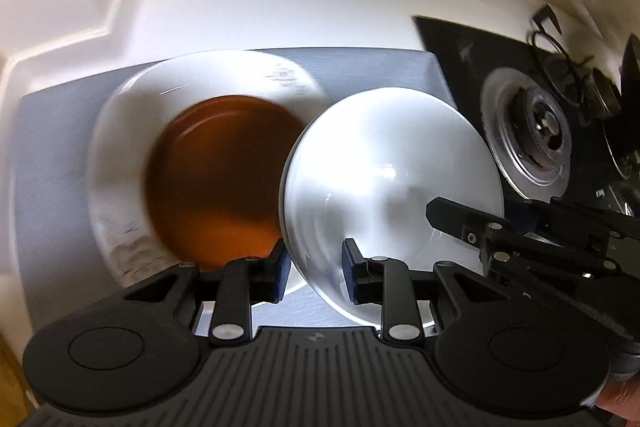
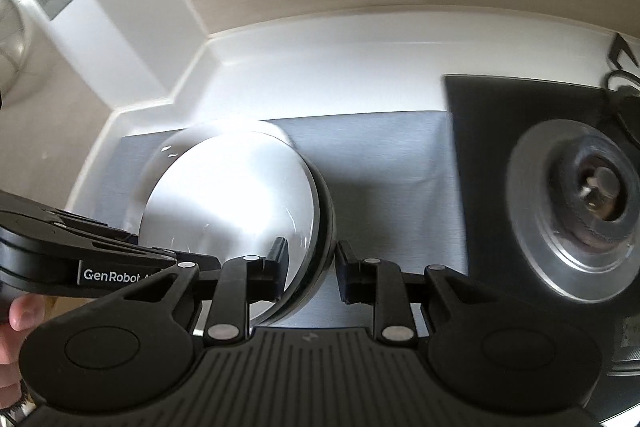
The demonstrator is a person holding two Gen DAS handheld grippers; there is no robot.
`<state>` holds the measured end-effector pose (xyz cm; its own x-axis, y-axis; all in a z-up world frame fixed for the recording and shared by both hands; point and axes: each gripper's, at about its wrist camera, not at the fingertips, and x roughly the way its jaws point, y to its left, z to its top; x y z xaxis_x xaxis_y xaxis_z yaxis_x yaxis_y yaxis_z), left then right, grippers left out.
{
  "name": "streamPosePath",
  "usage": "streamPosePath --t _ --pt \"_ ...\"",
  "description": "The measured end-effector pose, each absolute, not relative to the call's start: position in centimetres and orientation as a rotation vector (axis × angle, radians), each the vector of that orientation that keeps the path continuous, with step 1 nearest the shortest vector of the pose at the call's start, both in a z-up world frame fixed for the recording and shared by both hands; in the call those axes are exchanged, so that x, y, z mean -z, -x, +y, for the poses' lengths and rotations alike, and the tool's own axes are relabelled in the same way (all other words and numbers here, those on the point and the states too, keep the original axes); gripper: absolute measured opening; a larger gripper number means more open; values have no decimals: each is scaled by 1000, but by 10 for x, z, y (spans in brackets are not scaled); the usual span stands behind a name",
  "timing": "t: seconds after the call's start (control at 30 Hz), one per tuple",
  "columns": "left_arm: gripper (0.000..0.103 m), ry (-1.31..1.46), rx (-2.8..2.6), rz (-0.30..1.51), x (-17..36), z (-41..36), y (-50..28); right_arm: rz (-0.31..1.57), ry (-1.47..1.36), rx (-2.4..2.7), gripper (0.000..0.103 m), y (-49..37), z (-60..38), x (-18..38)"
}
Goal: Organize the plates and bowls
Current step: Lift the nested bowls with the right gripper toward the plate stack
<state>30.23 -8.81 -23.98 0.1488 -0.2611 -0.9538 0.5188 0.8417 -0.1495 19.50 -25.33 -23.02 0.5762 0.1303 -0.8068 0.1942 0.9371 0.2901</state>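
The left tongs (image 1: pixel 314 259) point steeply down, their jaws narrowed on the rim of a bowl (image 1: pixel 392 163), one finger (image 1: pixel 280 267) outside the wall and the other inside. The right tongs (image 2: pixel 310 259) slant down less steeply and clamp the opposite rim in the same way. The two pairs of tongs face each other across it. Part of the left hand (image 2: pixel 22 315) shows behind its tongs, thumb wrapped around the handle.

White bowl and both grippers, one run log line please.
left gripper: shut on rim of glossy white bowl | right gripper: shut on opposite rim | bowl: tilted above grey mat | brown round dish: on white plate
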Motion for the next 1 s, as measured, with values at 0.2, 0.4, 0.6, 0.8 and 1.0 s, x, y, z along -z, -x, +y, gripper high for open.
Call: streamPosePath --t 0.2,0.4,0.6,0.8,1.0 --pt "30 -181 508 1307 235 -30 -308 992 -318 -14 27 -212 -199 226" --pt "30 -138 441 1301 235 21 -316 1014 -290 -82 28 -231 -149 228" --pt "30 -98 363 1289 228 64 -316 1019 -259 -176 28 -247 -110 224" --pt "30 -45 269 1252 208 101 -308 990 -224 -275 28 -255 -79 208" --pt "30 10 190 1216 178 131 -288 966 -190 -370 28 -243 -54 179"
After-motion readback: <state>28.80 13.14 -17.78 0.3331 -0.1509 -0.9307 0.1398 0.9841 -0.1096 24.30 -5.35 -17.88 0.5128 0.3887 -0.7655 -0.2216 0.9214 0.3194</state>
